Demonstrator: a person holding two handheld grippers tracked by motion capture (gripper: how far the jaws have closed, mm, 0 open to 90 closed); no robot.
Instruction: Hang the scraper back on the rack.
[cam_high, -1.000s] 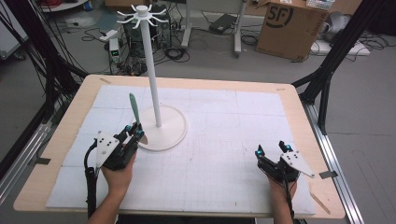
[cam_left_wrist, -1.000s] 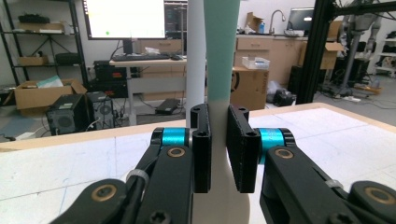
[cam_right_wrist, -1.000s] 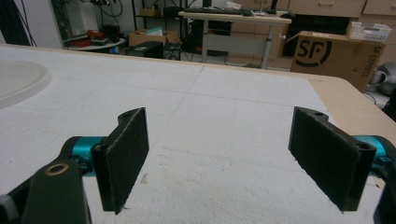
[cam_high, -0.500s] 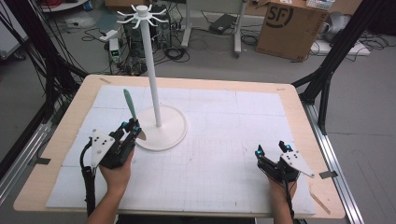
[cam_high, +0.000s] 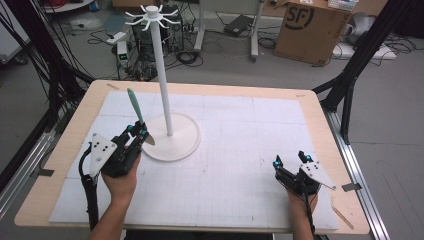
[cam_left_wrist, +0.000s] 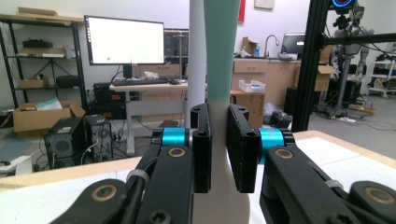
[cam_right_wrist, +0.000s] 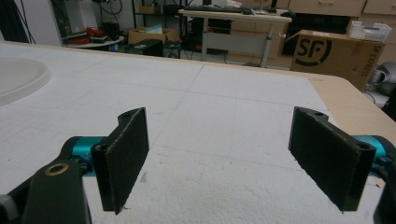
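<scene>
The left tool (cam_high: 141, 134) clamped a teal spatula (cam_high: 134, 105), upright at 9 o'clock of the stand (cam_high: 165, 85). The right tool (cam_high: 289, 166) rested wide open on the tabletop (cam_high: 260, 130), at 4 o'clock.

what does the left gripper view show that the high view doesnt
The left gripper view shows, close up, the pads of the left tongs pressed against the utensil where its green handle meets its pale lower part. The high view shows the stand's hooked top, its round base, the white mat and the right tongs, jaws open. Both show the left tongs gripping the upright utensil beside the stand's white pole.
</scene>
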